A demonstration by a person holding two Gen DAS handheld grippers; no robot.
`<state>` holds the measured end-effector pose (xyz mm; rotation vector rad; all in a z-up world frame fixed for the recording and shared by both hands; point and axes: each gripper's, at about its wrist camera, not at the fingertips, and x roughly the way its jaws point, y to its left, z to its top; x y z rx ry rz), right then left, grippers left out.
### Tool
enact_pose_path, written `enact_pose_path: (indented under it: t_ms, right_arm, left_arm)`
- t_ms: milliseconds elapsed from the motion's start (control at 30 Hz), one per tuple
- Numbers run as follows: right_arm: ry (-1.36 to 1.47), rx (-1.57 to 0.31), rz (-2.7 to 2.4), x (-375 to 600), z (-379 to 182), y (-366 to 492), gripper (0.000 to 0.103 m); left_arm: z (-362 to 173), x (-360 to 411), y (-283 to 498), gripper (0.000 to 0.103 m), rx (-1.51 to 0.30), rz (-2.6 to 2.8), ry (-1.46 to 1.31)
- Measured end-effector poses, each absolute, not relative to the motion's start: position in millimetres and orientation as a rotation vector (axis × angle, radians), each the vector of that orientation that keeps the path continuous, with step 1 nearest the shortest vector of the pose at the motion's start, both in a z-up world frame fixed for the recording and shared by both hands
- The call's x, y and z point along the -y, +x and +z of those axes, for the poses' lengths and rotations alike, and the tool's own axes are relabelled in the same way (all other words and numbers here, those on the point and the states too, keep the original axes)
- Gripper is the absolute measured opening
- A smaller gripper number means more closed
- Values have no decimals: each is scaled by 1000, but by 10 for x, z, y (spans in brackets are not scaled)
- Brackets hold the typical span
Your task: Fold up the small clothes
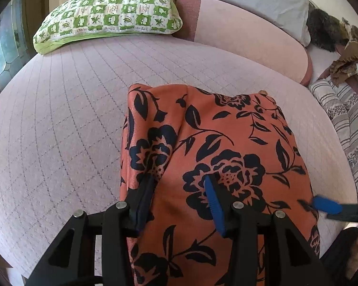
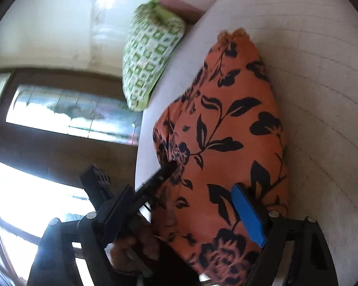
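An orange garment with a black flower print [image 1: 217, 147] lies on the quilted pink bed [image 1: 59, 119], filling the centre of the left wrist view down to 6 o'clock. The left gripper [image 1: 179, 190] comes in from 6 o'clock with its jaws spread; the cloth runs between the two fingers and over the left one, whose tip is tucked under a raised fold at about 7 o'clock of the garment, while the blue-padded right finger rests on top of the print. The right gripper [image 1: 327, 206] enters at 4 o'clock of that view, its blue pad at the garment's right edge. In the right wrist view the garment [image 2: 226, 131] reaches from 6 o'clock towards 12, and the right gripper [image 2: 207, 190] has its jaws spread wide, one finger on each side of the cloth's near end. A green-checked pillow [image 1: 107, 16] sits at 11 o'clock, a pink bolster [image 1: 245, 38] at 1 o'clock, and striped bedding [image 1: 341, 119] at 3 o'clock.
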<state>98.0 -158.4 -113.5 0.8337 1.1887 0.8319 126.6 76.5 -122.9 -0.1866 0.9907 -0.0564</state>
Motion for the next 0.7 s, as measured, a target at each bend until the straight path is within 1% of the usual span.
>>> enact_pose_path:
  t_ms: [33,100,133,167,233,267,333,400,433,467,500,567,600,700]
  right_arm:
    - [804,-1150,890,1560,-975,913,88]
    - [741,-1130,944,1506,-831,780,88]
    - [700,-1152,925,1473,-891,688,89]
    - [670,-1198,892,1441,-1033,650,92]
    - [647,-1338,836,1358,-1481,628,92]
    - [702,-1282,840,1418,-1500,585,92]
    - [722,-1268,841,1456,-1389,537,92]
    - [717,-1242,857,1471,-1278,486,92]
    - [707,-1222,884,1471,-1235,440,92]
    - [701,-1217,898,1434,-1231,412,92]
    - [690,-1229,894,1424,-1290,385,92]
    - [699,-1272,857,1406,-1426,389,92]
    - [735,-1263,859,1404,-1410,417,92]
    - [715,-1187,910,1415,-1115,470,92]
  left_arm:
    - [-1217,-784,1271,46,-994,-63,-202]
    - [-1204,-817,1281,46,-997,-73,-228]
    - [-1207,-832,1282,46,-997,-76,-235]
    - [-1210,-838,1284,46,-996,-77,-240]
    - [-1201,-840,1283,46,-1005,-76,-244]
    - [-1173,-842,1263,46,-1006,-72,-242]
    - [-1077,-849,1180,48,-989,-69,-251]
    - [-934,-842,1020,57,-942,-66,-266]
    - [-893,-825,938,60,-920,-71,-266]
    - [-895,-793,862,66,-908,-73,-247]
    - [-931,-761,835,68,-916,-63,-220]
    - [-1233,-719,866,68,-1028,-19,-159]
    - [-1330,-747,865,71,-1057,2,-160]
    - [-1322,-901,817,71,-1050,16,-271]
